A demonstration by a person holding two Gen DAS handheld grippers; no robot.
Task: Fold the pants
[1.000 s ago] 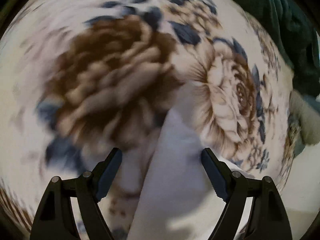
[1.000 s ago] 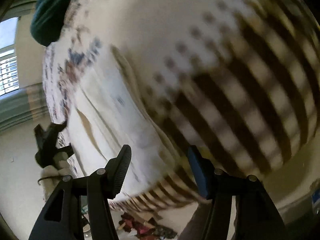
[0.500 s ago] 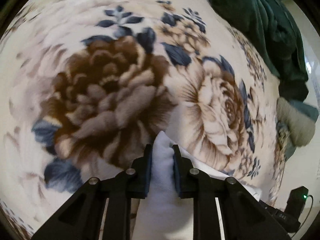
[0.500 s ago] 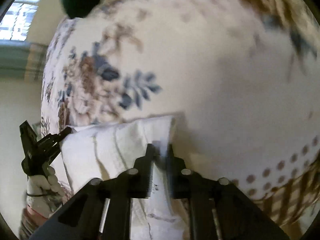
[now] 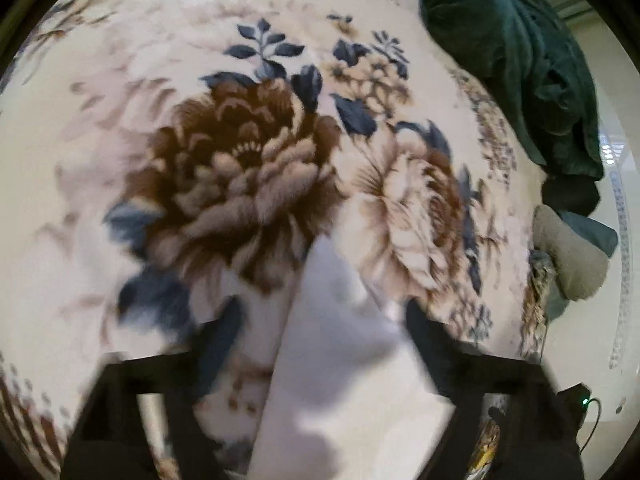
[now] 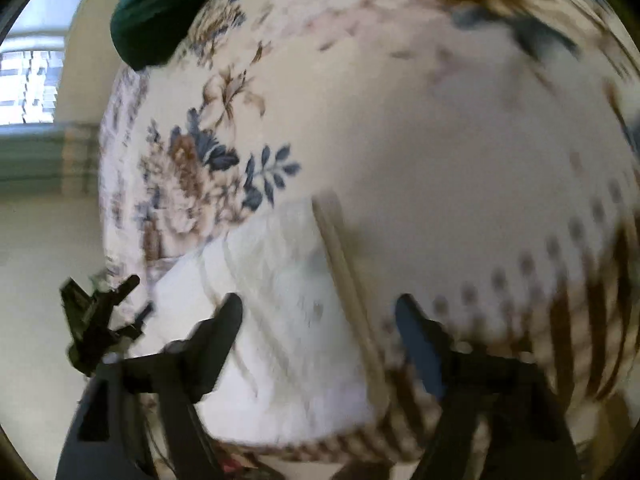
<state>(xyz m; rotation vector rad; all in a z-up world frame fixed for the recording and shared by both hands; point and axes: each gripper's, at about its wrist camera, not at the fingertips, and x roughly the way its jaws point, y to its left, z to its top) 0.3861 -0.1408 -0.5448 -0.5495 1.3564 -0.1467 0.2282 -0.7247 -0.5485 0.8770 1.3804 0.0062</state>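
The white pants (image 5: 336,360) lie on a floral blanket (image 5: 240,168). In the left wrist view a narrow end of them runs up between the fingers of my left gripper (image 5: 320,328), which is open and holds nothing. In the right wrist view the pants (image 6: 280,320) lie as a flat white panel with a beige band along their right edge. My right gripper (image 6: 318,324) is open above them, fingers spread to either side. The other gripper (image 6: 96,320) shows at the pants' far left end.
A dark green blanket (image 5: 520,64) is heaped at the far right of the bed, with a grey cushion (image 5: 568,256) beside it. The blanket's striped brown border (image 6: 580,340) marks the near edge. A window (image 6: 32,72) is at the far left.
Half a second ago both grippers were shut on the white pants. Both have opened and let the cloth go; it now lies on the blanket between the spread fingers.
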